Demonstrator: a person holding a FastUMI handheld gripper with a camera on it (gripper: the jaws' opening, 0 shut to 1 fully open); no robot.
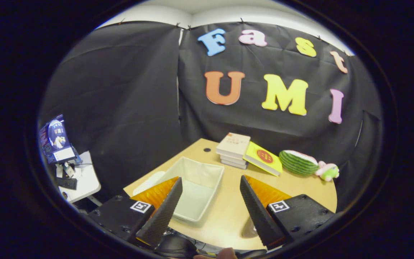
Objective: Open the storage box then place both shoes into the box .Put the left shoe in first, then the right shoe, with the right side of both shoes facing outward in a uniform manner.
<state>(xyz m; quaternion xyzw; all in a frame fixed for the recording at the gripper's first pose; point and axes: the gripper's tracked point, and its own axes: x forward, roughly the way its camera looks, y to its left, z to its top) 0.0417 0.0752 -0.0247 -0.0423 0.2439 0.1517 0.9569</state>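
The claw [207, 208] is hovering wide open, gripping nothing, above the surface [300, 187]; the open, empty storage box [196, 187] is lying just ahead between its fingers, long axis running away from it.

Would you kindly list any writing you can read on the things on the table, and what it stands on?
Stacked books: cover print too small to read.
Yellow book: red round emblem, blurred.
Claw, open before the white box: square markers, no words.
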